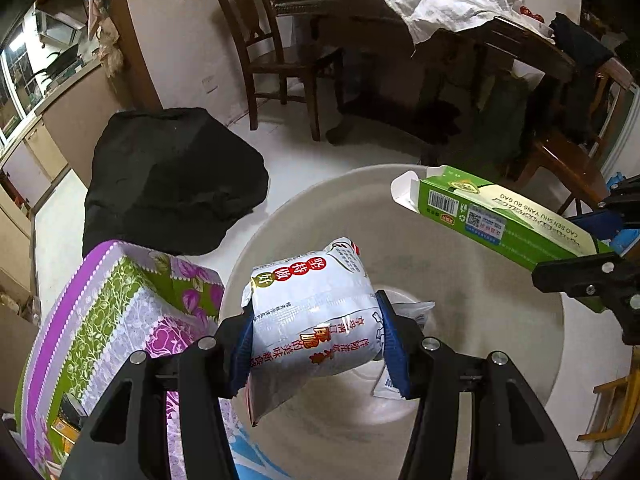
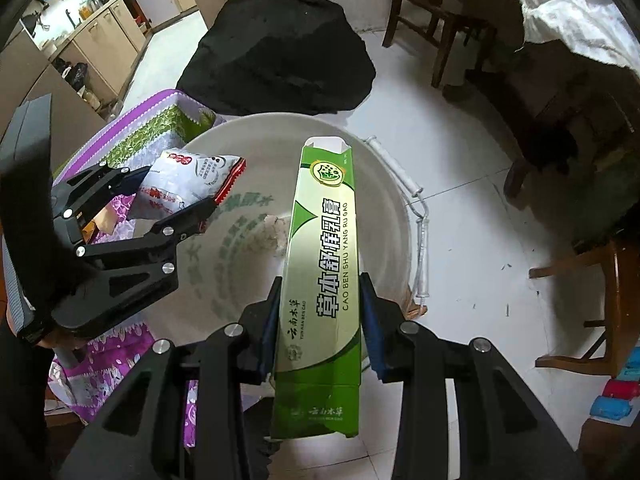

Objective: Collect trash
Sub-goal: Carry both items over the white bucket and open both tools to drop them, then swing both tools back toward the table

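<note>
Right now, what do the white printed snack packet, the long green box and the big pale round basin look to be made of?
White printed snack packet: glossy plastic film, crinkled, with a serrated sealed edge.
Long green box: thin printed cardboard with a slight sheen; open end flaps show a plain white inside.
Big pale round basin: probably moulded plastic, smooth and dull, with faded green print.

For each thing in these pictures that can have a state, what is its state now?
left gripper: shut on the white snack packet
white snack packet: crumpled, held above the basin
right gripper: shut on the green carton
green carton: far end flap open, held above the basin
basin: upright, a scrap lying at its bottom
purple floral bag: mouth open
</note>
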Available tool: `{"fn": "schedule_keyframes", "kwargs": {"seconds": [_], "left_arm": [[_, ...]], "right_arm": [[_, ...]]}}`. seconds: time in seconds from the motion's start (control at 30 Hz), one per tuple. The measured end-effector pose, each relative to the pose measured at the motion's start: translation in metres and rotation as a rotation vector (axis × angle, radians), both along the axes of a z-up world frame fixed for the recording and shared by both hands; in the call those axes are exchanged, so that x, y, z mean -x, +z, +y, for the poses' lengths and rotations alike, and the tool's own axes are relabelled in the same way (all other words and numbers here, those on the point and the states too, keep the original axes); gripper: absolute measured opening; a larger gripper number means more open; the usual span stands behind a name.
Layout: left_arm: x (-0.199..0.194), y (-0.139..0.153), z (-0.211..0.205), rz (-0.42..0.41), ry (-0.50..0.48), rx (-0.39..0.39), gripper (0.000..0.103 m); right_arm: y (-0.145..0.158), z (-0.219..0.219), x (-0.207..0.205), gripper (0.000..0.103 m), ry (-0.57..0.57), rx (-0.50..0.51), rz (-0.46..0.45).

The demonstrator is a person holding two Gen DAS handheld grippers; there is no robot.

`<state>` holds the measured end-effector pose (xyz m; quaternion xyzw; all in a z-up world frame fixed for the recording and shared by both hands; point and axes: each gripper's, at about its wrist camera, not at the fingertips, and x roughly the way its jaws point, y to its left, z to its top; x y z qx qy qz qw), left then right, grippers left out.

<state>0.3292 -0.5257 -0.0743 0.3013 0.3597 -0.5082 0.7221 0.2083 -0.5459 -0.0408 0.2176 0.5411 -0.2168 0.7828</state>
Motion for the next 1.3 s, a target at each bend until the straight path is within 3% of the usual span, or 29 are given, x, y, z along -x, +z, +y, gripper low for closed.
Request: {"fn": "schedule_keyframes", "kwargs": {"seconds": [0.37,0.43,0.67,1.0,1.2,1.3], "left_arm": [[-0.011,-0.011,-0.004,-0.012,0.052,0.008,0.061],[-0.013,-0.008,-0.004,-0.013,0.059,0.026,0.066],[-0.007,0.002,-0.002,-0.062,0.047,0.047,0.066],[-0.007,0.011,0.006,-0.055,0.056,0.068,0.066],[-0.005,0.028,0.037,-0.057,0.082,0.143,0.066],[-0.005,0.041,0.076,-0.088,0.118,0.213,0.066]], "right_arm": [[-0.016,-0.003,-0.017,0.036,0.019,-0.007,-0.007],[-0.015,-0.004,-0.019,0.044,0.022,0.007,-0.003],[-0.018,-0.005,-0.019,0.044,0.017,0.019,0.01],[-0.014,-0.001,-0.012,0.044,0.011,0.032,0.011],[-0.006,0.015,-0.003,0.044,0.031,0.067,-0.029],[0.006,0.034,0.007,0.044,0.058,0.137,-0.115]]}}
